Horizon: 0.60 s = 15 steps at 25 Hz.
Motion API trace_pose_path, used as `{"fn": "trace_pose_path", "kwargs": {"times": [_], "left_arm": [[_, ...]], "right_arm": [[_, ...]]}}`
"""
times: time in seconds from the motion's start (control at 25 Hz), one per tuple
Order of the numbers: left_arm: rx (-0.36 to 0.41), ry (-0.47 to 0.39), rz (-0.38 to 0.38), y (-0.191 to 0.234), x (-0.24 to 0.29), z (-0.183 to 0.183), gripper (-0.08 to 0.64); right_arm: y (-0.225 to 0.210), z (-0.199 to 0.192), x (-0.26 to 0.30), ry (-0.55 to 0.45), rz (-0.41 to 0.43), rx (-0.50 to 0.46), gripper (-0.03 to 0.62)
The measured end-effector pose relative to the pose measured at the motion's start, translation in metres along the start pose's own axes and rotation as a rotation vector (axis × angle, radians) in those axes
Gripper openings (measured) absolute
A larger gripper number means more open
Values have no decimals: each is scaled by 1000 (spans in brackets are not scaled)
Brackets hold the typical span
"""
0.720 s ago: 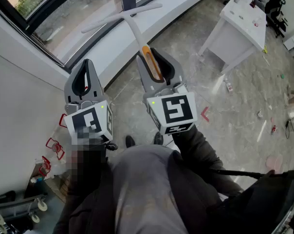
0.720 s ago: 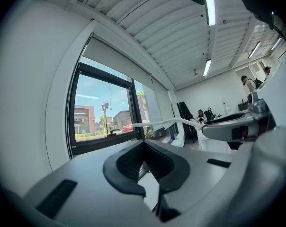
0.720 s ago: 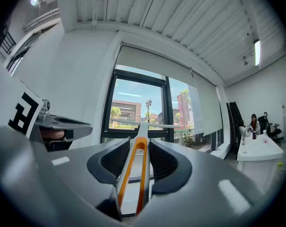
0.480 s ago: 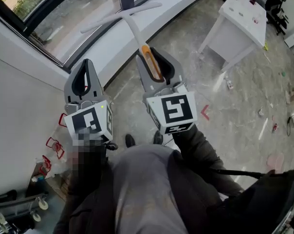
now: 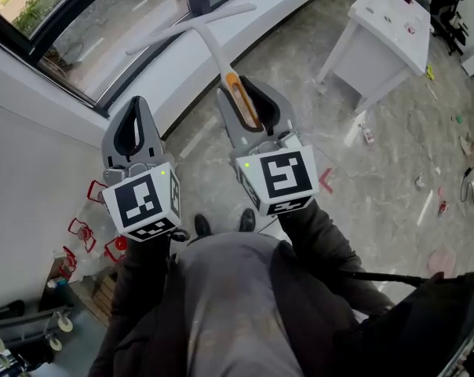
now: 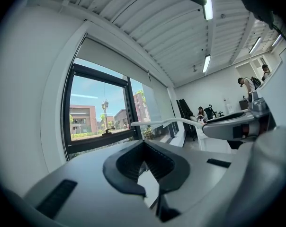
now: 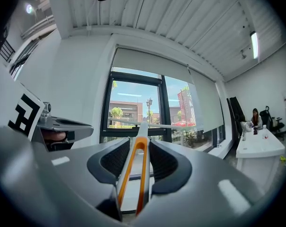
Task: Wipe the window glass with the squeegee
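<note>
In the head view, the left gripper, a grey two-jaw claw with a black-and-white marker cube, sits at about 9 o'clock. Its jaws are pressed together at the tips with nothing between them. The left gripper view confirms this: the black ribbed pads meet at their far end around an empty hollow. That view also shows what the head view cannot: sky, brick buildings and a street lamp through the dark-framed window glass, and a seated person far off at 3 o'clock. The white T-shaped squeegee with an orange-trimmed handle reaches from the centre of the head view towards 12 o'clock. Its long pale blade lies crosswise over the white window sill, just in front of the glass. Whether the blade touches the pane cannot be told. The right gripper, the same grey claw, is clamped on the squeegee's handle. In the right gripper view the orange loop of the handle runs up between the closed pads, and the blade crosses the lower window at 12 o'clock. Only the head view shows the grey marbled floor and a white table at 1 o'clock.
</note>
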<state>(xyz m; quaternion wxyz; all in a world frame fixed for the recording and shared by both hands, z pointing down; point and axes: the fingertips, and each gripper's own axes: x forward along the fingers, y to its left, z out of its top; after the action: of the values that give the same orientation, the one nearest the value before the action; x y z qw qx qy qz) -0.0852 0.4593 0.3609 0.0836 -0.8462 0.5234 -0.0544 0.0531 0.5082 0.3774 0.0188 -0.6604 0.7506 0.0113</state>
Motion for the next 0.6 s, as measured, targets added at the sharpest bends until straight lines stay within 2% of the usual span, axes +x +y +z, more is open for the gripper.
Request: {"fn": "trace_pose_path", "kwargs": {"times": [0.32, 0.6], "left_arm": [[-2, -3, 44, -5, 22, 2, -2], [-26, 11, 65, 2, 83, -12, -2]], "right_arm": [[-22, 8, 14, -31, 30, -12, 130], [-47, 0, 70, -26, 56, -18, 130]]}}
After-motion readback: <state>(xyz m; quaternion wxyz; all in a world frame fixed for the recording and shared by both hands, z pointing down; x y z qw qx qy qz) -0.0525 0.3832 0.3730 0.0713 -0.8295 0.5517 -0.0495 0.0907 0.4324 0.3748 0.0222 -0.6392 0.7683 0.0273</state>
